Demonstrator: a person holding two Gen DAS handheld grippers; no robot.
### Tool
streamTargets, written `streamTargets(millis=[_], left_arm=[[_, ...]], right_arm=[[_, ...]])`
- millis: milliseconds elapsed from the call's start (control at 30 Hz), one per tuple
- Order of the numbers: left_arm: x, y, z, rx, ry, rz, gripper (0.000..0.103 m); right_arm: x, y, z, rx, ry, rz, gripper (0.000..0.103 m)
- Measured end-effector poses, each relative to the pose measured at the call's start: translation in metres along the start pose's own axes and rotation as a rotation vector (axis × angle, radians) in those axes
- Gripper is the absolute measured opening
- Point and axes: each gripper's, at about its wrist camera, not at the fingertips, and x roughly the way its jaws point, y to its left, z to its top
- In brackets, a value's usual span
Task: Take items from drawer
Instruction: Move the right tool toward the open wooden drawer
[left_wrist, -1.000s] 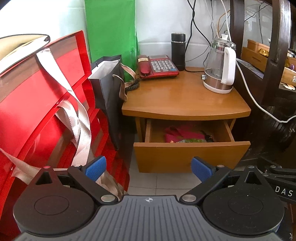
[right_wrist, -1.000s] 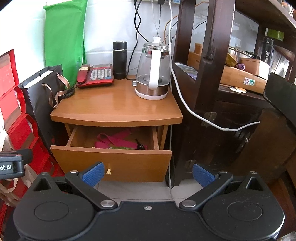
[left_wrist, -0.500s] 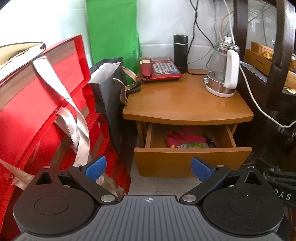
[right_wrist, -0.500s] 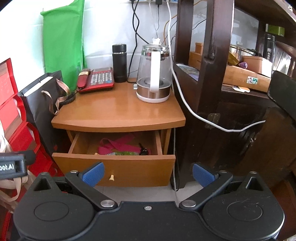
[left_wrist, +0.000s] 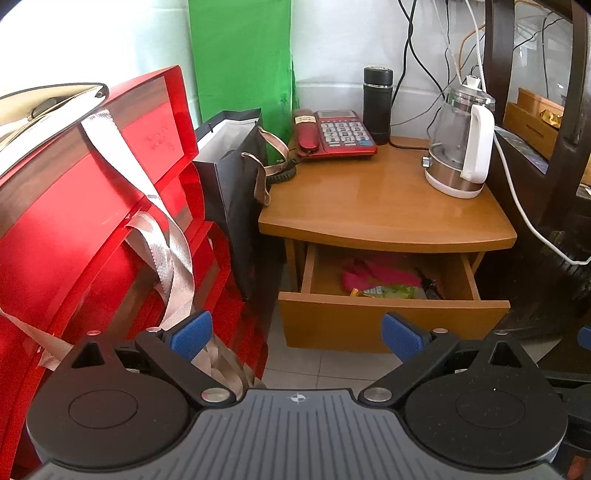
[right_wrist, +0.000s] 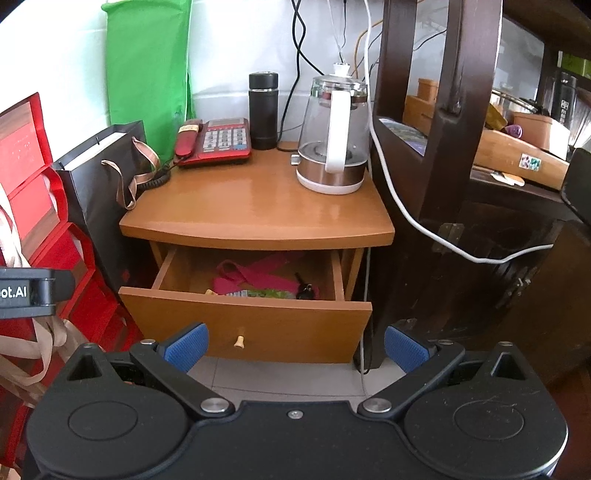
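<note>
The drawer (right_wrist: 245, 321) stood open under the desk (right_wrist: 258, 214), pink cloth (right_wrist: 258, 277) inside. It appeared nearer than before, at 12 o'clock. Right gripper (right_wrist: 295, 350) and left gripper (left_wrist: 297, 334) jaws were spread, empty.

"ot.AI" on left gripper's black body (right_wrist: 26, 293), partly cut off

Drawer (right_wrist: 258, 325) interior now more exposed.

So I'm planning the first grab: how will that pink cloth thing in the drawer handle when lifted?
The pink cloth lies folded and strap-like in the drawer, so it is probably floppy and light. It will likely drape and trail. It may drag the green packet lying against it.
</note>
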Motion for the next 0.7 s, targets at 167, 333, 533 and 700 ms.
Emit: streamTargets(millis=[167,333,533,700], left_arm=[[0.002,-0.001,0.001,-0.001,0.007,-0.004,0.101],[0.003,-0.003,0.003,-0.001,0.015,-0.004,0.101],[0.005,-0.007,0.004,0.009,0.023,0.002,0.101],[0.010,-0.006,0.005,0.010,0.032,0.007,0.101]], right_arm=[[0.005,-0.001,-0.001,0.001,0.024,-0.014,0.102],[0.012,0.000,-0.001,-0.005,0.052,-0.035,0.102],[0.019,0.001,-0.003,-0.008,0.079,-0.043,0.102],[0.026,0.001,-0.003,-0.009,0.097,-0.047,0.102]])
